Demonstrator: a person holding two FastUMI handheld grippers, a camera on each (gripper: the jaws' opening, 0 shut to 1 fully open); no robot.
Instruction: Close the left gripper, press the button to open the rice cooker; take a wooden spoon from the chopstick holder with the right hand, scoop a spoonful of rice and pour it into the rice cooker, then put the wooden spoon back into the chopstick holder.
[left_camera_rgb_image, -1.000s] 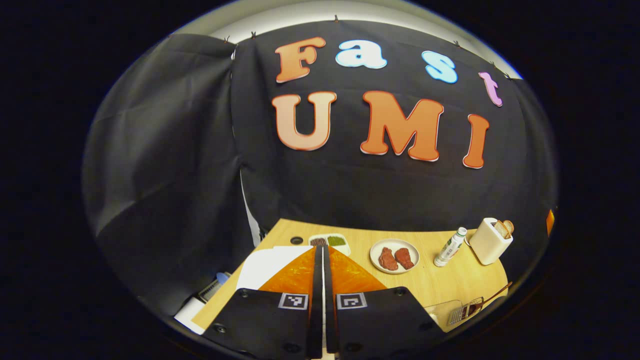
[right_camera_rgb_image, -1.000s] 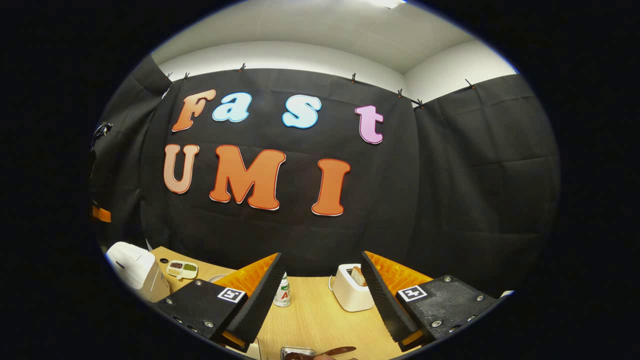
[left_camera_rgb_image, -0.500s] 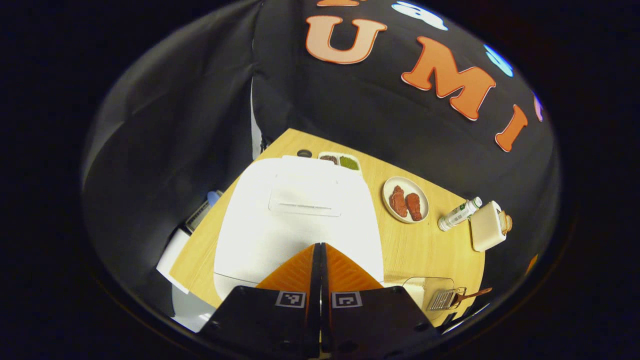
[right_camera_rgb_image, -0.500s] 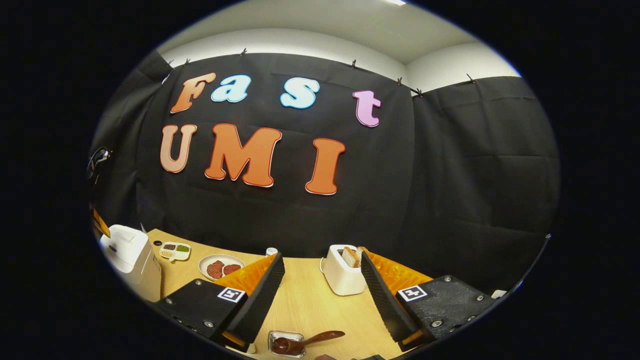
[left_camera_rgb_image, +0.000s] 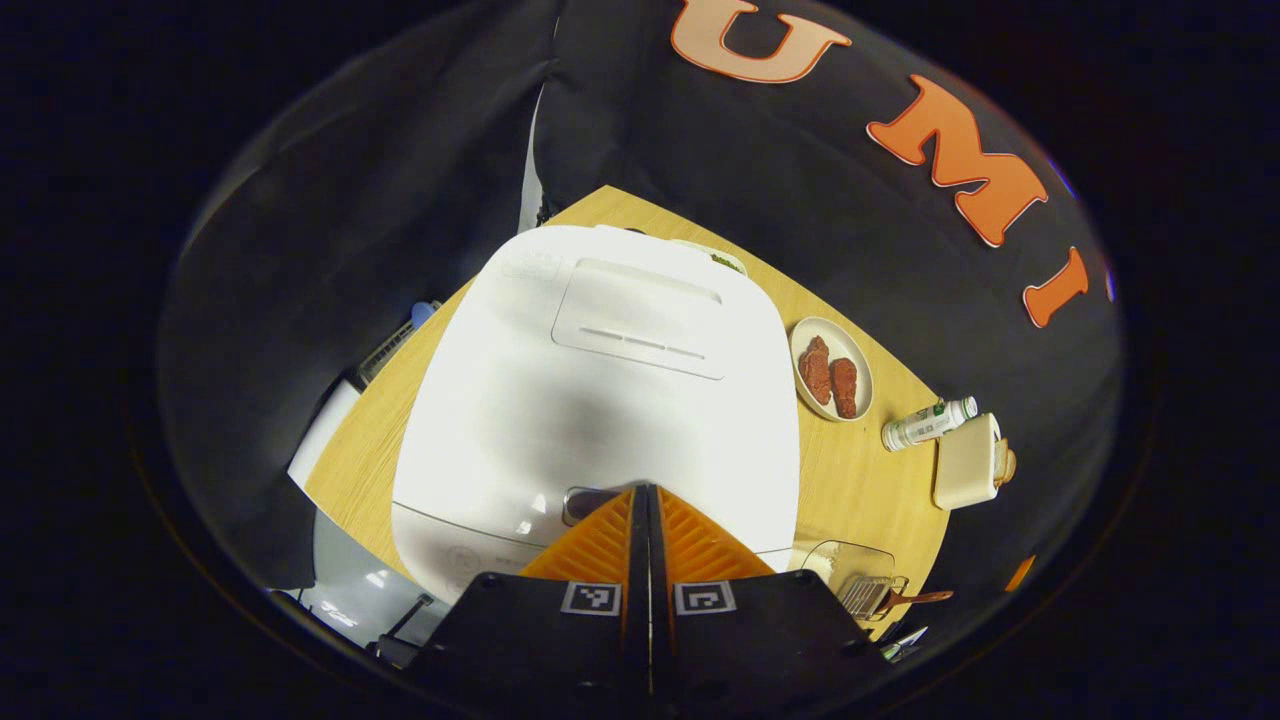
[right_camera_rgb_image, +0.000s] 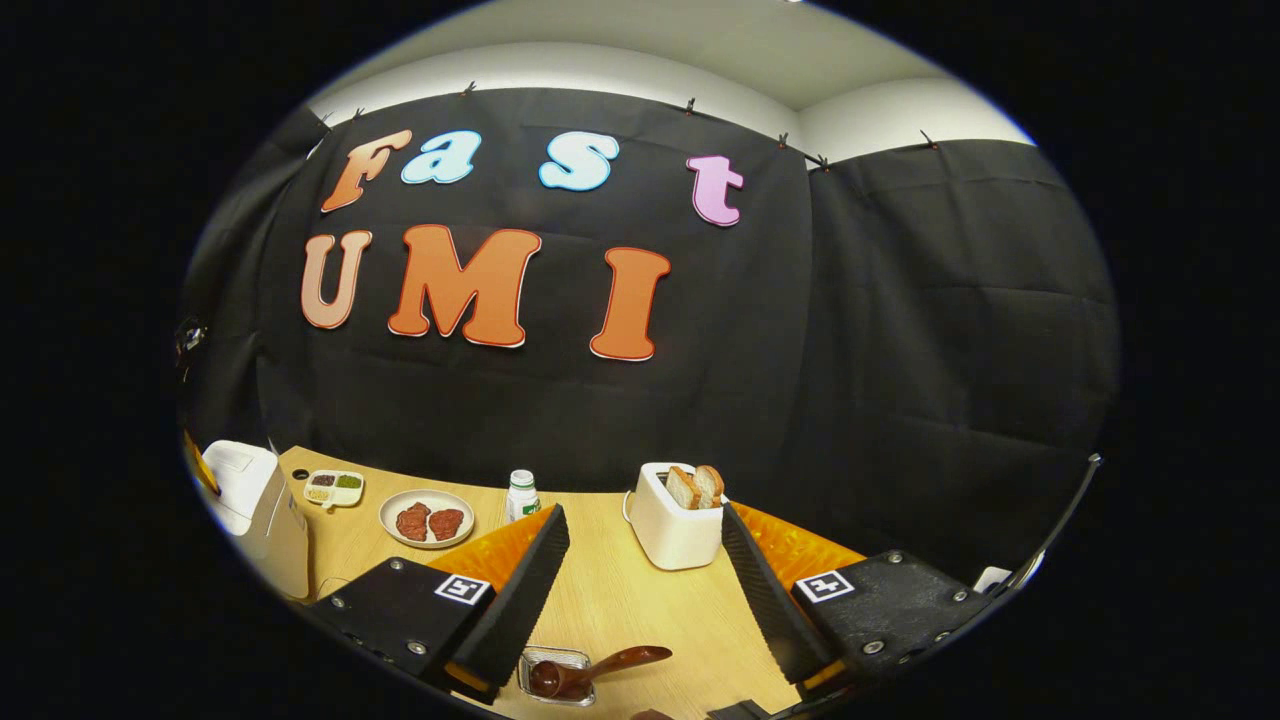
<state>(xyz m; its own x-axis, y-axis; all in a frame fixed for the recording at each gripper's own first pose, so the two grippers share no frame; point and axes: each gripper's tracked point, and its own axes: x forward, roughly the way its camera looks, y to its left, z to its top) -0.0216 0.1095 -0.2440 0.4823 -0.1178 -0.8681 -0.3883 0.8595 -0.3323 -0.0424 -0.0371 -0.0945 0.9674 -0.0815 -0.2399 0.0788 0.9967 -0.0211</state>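
Note:
In the left gripper view the white rice cooker (left_camera_rgb_image: 600, 400) sits below me with its lid down. My left gripper (left_camera_rgb_image: 645, 492) is shut and empty, its tips just above the silvery button (left_camera_rgb_image: 585, 503) at the lid's front edge. To the right lie a clear container (left_camera_rgb_image: 850, 568) and the metal chopstick holder (left_camera_rgb_image: 868, 596) with the wooden spoon's handle (left_camera_rgb_image: 925, 598). In the right gripper view my right gripper (right_camera_rgb_image: 640, 525) hangs open above the table (right_camera_rgb_image: 620, 610). The wooden spoon (right_camera_rgb_image: 590, 672) rests in the chopstick holder (right_camera_rgb_image: 553, 675) below its fingers. The rice cooker (right_camera_rgb_image: 255, 500) stands far left.
On the table stand a white toaster (right_camera_rgb_image: 672, 525) with bread slices, a small white bottle (right_camera_rgb_image: 520, 493), a plate with two pieces of meat (right_camera_rgb_image: 427, 520) and a divided dish (right_camera_rgb_image: 335, 487). The same plate (left_camera_rgb_image: 832, 368), bottle (left_camera_rgb_image: 928, 423) and toaster (left_camera_rgb_image: 965, 462) lie right of the cooker.
The left gripper has tilted down and moved in over the rice cooker, its shut tips now near the button. The right gripper has tipped slightly down, still open, bringing more of the table into view.

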